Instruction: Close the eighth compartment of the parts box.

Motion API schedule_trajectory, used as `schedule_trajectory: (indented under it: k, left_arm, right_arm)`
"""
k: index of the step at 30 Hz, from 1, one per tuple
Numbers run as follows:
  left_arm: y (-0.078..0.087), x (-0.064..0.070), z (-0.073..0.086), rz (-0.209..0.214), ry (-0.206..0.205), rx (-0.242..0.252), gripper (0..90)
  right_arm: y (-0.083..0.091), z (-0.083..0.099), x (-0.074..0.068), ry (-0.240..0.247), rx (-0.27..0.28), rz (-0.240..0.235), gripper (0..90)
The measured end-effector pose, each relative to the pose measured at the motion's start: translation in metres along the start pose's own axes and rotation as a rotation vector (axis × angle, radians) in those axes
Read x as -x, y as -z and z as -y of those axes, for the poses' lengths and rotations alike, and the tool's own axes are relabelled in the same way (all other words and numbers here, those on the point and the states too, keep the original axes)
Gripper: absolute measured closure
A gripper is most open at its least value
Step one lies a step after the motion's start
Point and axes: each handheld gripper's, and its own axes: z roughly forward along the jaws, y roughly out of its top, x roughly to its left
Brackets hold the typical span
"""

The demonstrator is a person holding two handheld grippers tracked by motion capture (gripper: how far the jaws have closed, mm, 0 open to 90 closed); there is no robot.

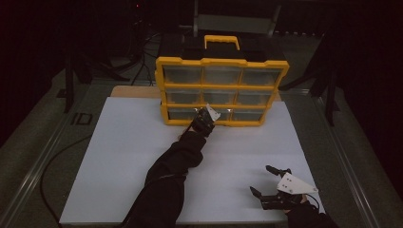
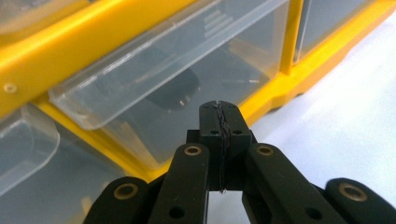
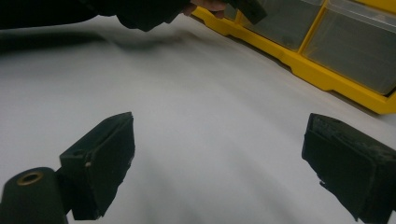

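Note:
A yellow organizer [image 1: 221,61] with a black top, a yellow handle and several clear drawers stands at the back of the white board [image 1: 138,161]. My left gripper [image 1: 203,114] is shut, its tips right at the front of a bottom-row drawer [image 2: 154,79]. In the left gripper view the jaws [image 2: 219,112] are pressed together with nothing between them, just below that drawer's lip. A dark object [image 2: 175,88] lies inside the drawer. My right gripper [image 1: 260,178] hovers open over the board's near right part, and its jaws [image 3: 219,158] are wide apart with nothing between them.
The board lies on a grey table with raised rails along both sides. A black cable [image 1: 57,156] runs over the table at the left. Dark stands and cables sit behind the organizer. The left sleeve [image 3: 135,11] reaches across the board toward the organizer [image 3: 327,51].

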Motion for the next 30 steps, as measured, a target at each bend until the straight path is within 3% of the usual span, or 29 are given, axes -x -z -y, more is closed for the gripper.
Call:
schedule_trajectory:
  k: [11, 15, 23, 30]
  left_arm:
    - [0.008, 0.005, 0.000, 0.019, 0.020, 0.009, 86.8]
    - [0.010, 0.007, 0.000, 0.014, 0.015, -0.001, 80.9]
    - [0.014, 0.009, -0.001, 0.040, 0.057, -0.013, 67.8]
    - [0.017, 0.011, -0.002, 0.031, 0.083, -0.011, 52.5]
  right_arm:
    - [0.001, 0.000, 0.000, 0.001, 0.001, 0.002, 9.5]
    - [0.000, 0.000, 0.000, 0.001, 0.000, 0.002, 9.4]
    - [0.000, 0.000, 0.000, 0.001, -0.001, 0.003, 9.4]
    - [0.000, 0.000, 0.000, 0.001, -0.002, 0.003, 9.5]
